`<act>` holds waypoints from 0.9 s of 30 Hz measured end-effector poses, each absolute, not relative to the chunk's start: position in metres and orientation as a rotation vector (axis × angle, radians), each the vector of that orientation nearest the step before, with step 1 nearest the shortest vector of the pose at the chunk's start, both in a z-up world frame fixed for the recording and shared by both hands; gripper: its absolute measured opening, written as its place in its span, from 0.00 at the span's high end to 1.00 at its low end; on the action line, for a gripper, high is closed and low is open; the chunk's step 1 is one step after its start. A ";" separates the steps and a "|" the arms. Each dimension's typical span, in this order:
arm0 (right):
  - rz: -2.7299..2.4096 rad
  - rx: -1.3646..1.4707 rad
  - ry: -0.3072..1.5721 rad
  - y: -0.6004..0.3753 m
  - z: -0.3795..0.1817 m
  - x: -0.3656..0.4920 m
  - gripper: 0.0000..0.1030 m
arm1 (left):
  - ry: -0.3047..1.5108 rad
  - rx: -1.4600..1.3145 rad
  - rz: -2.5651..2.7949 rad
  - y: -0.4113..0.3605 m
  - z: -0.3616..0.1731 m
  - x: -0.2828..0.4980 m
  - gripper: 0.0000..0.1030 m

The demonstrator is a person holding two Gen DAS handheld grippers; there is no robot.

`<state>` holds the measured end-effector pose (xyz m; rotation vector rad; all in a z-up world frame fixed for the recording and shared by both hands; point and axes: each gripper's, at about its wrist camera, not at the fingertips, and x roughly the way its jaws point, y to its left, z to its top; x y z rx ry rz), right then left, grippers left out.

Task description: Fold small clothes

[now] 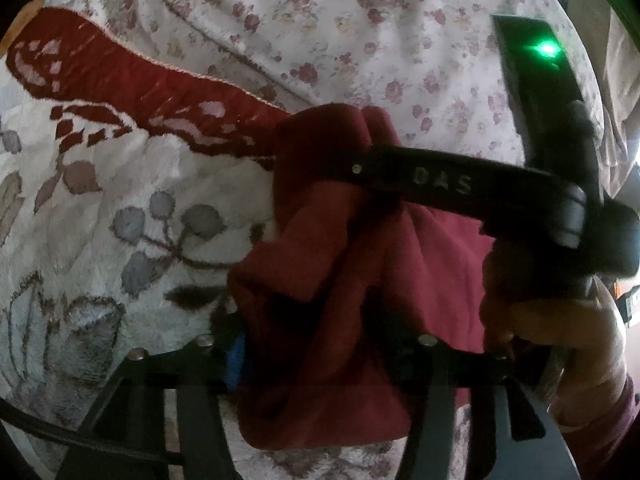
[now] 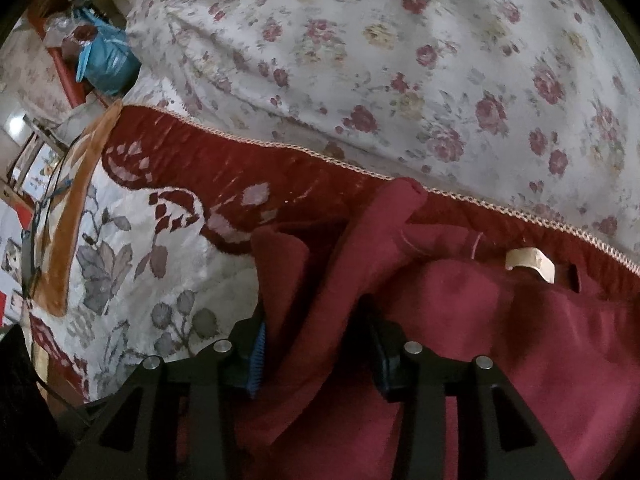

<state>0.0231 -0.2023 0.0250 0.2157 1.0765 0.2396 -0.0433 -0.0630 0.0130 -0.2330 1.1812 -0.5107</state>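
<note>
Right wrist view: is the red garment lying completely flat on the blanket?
No, the red garment is bunched, with a fold standing up between the open jaws.

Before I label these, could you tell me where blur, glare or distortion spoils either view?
Left wrist: the right gripper is smeared, its green light flares, and the red garment is dim. Right wrist: sharper, though the fisheye curves the blanket and the corners are black.

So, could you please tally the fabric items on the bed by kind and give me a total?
Dark red garment with a cream label, bunched between the jaws of both grippers: 1
Plush blanket, white with grey flowers and a red border: 1
Floral bedsheet, white with pink roses: 1
Total: 3
</note>
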 end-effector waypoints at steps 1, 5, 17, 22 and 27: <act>0.247 0.208 1.072 -0.200 0.026 0.023 0.62 | 1.183 -0.241 -0.504 -0.061 0.012 -0.043 0.37; 0.267 0.189 1.057 -0.196 0.030 0.021 0.69 | 1.196 -0.266 -0.510 -0.059 0.011 -0.043 0.38; 0.307 0.314 0.974 -0.248 0.070 -0.010 0.79 | 1.135 -0.290 -0.626 -0.096 0.072 -0.072 0.80; 0.276 0.318 0.922 -0.296 0.103 -0.038 0.81 | 1.127 -0.225 -0.722 -0.160 0.102 -0.089 0.81; 0.170 0.328 0.896 -0.369 0.113 -0.073 0.81 | 1.119 -0.129 -0.810 -0.235 0.114 -0.106 0.81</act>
